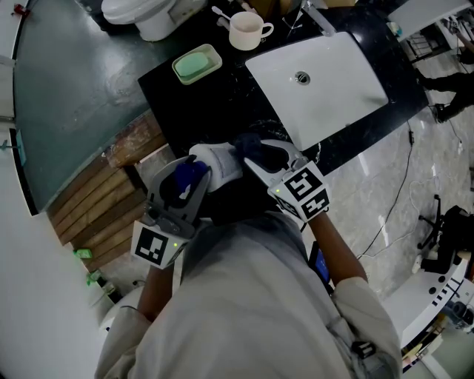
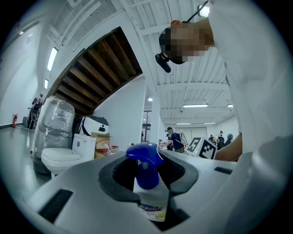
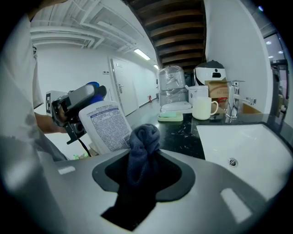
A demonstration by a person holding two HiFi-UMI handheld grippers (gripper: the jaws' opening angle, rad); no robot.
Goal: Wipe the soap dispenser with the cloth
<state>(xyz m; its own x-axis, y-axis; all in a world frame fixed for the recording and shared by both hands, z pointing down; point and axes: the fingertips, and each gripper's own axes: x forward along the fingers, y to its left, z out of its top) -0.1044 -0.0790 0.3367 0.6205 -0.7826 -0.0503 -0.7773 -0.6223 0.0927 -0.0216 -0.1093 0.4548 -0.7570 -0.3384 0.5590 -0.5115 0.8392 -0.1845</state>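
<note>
The soap dispenser [image 1: 221, 164], a white bottle with a blue pump head [image 2: 145, 157], is held sideways above the near edge of the black counter. My left gripper [image 1: 191, 180] is shut on it just below the pump [image 2: 147, 179]. A dark blue cloth [image 1: 250, 145] is bunched between the jaws of my right gripper [image 1: 259, 157], which is shut on it. In the right gripper view the cloth [image 3: 143, 145] sticks up past the jaws, close beside the bottle's printed label [image 3: 108, 125]. Whether cloth and bottle touch I cannot tell.
A white sink basin [image 1: 326, 89] with a faucet [image 1: 320, 20] is set in the black counter [image 1: 215, 111]. A green soap dish [image 1: 197, 64] and a white mug [image 1: 248, 31] stand at the back. A toilet [image 1: 148, 16] and wooden slats [image 1: 104, 218] are at left.
</note>
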